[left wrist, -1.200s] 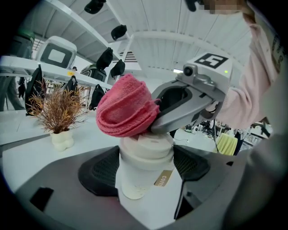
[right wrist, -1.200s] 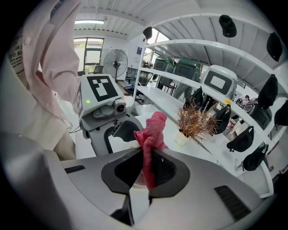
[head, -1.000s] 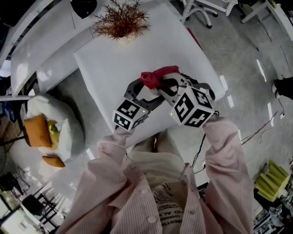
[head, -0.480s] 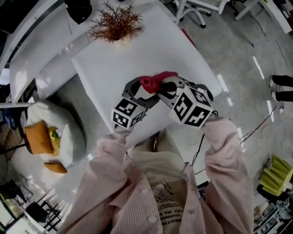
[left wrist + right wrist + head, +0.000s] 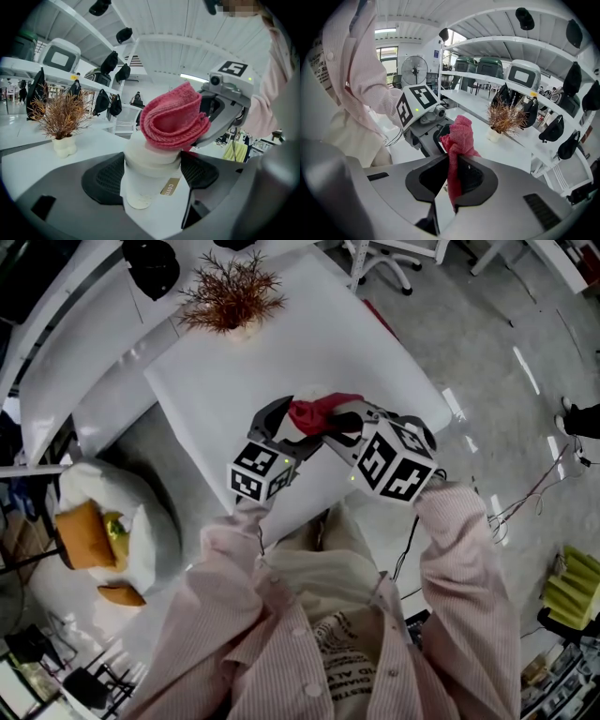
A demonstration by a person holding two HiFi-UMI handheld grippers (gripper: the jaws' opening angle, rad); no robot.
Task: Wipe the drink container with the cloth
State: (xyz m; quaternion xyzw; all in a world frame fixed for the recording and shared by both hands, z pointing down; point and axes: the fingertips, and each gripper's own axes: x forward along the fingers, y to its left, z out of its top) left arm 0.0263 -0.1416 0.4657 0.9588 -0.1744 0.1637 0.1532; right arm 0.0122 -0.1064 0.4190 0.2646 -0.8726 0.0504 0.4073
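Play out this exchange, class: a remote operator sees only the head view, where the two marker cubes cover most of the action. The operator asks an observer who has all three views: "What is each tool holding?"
Observer: In the left gripper view, the left tool has its jaws closed on the body of a white cup, just below the lid.
Operator: And the right one?
Observer: The right gripper view shows the right tool pinching the red cloth between its jaws, with the cloth bunched up above them.
Operator: Is the cloth on the cup?
Observer: Yes. In the left gripper view the folded cloth rests on top of the lid.
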